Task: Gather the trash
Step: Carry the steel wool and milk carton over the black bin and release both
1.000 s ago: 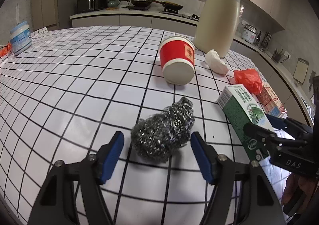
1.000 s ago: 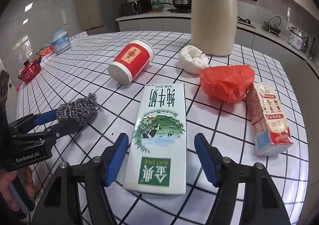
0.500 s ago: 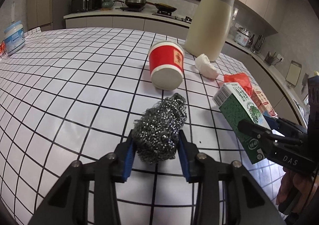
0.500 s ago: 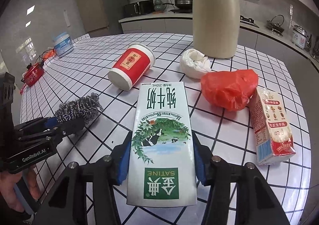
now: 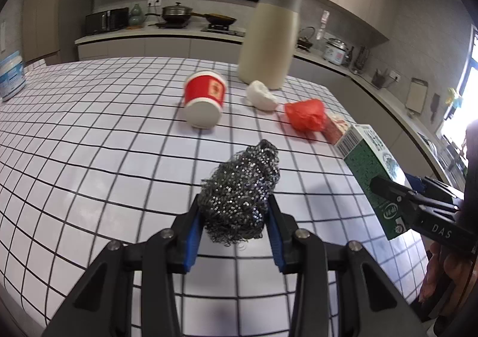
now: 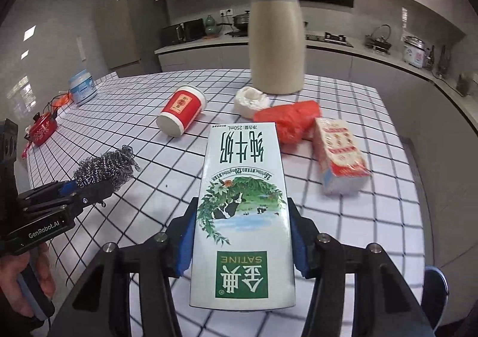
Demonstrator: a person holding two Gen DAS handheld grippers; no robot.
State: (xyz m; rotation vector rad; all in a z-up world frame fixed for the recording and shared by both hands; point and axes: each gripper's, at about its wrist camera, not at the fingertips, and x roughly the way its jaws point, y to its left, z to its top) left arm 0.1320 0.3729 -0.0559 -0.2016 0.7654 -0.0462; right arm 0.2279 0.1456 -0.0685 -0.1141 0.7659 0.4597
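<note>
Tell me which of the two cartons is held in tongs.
The green-and-white milk carton, clamped in the right tongs. The red-and-white carton lies loose on the table beside the red bag.

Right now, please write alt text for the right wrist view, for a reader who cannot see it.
The right gripper is shut on a green and white milk carton above a checked table. Behind lie a red cup on its side, a red bag and a small carton.

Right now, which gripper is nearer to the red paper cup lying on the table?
Left. The left gripper, shut on the steel wool, sits nearly straight behind the red paper cup. The right gripper, shut on the milk carton, is farther off, toward the red bag.
</note>
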